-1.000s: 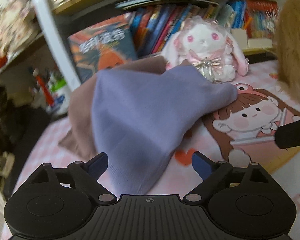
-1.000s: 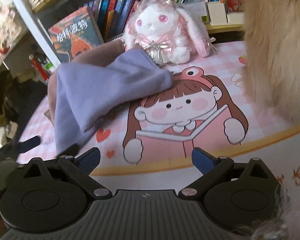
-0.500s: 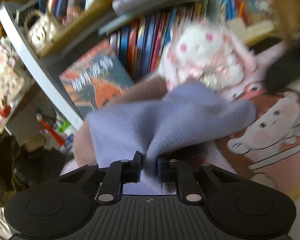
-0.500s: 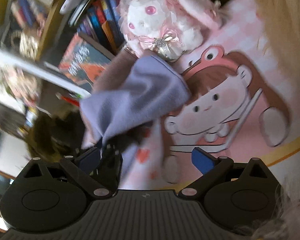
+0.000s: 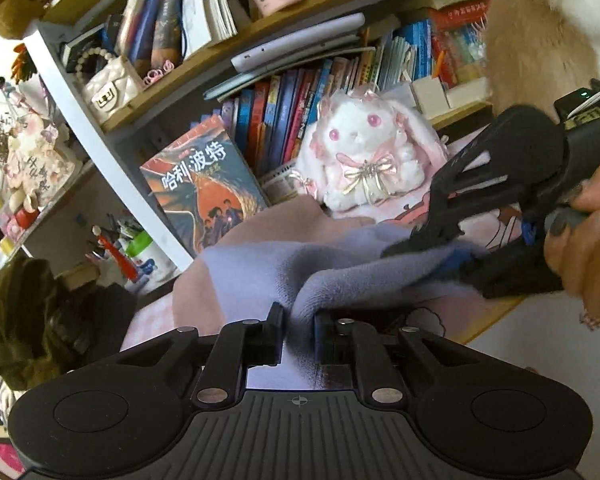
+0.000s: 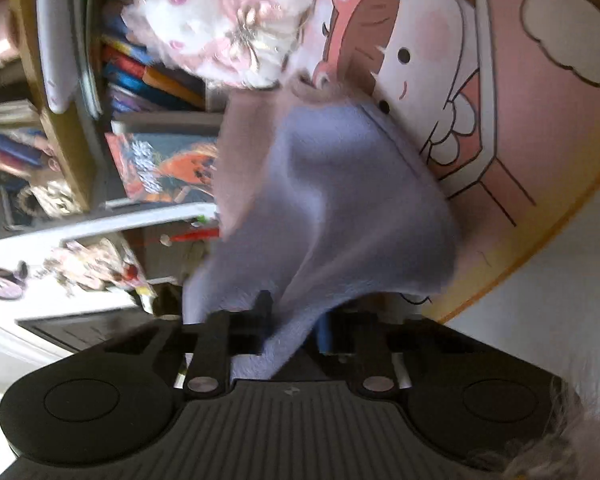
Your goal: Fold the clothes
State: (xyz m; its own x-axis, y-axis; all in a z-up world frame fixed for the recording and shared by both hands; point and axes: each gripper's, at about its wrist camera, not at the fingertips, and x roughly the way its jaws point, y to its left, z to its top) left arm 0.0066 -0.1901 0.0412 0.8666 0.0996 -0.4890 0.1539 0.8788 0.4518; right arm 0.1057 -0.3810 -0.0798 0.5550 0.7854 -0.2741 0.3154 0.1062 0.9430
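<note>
A lilac cloth [image 5: 292, 268] [image 6: 340, 208] with a dusty-pink part [image 5: 196, 296] behind it hangs lifted over a pink cartoon mat [image 6: 540, 128]. My left gripper [image 5: 299, 320] is shut on a gathered fold at the cloth's near edge. My right gripper [image 6: 294, 320] is rolled sideways and shut on another edge of the same cloth. In the left wrist view that right gripper [image 5: 440, 256] comes in from the right, held by a hand [image 5: 588, 248], its fingers clamped on the cloth's right end.
A white plush rabbit [image 5: 364, 160] [image 6: 236, 24] sits at the back of the mat, in front of a bookshelf [image 5: 260, 80]. A book [image 5: 204, 192] leans there. Tan fur [image 5: 532, 40] fills the upper right. Dark clothing [image 5: 28, 320] lies at the left.
One second ago both grippers were open above the cloth lying on the mat. The left one closed on it first, then the right rolled sideways and closed on it; the cloth is now lifted.
</note>
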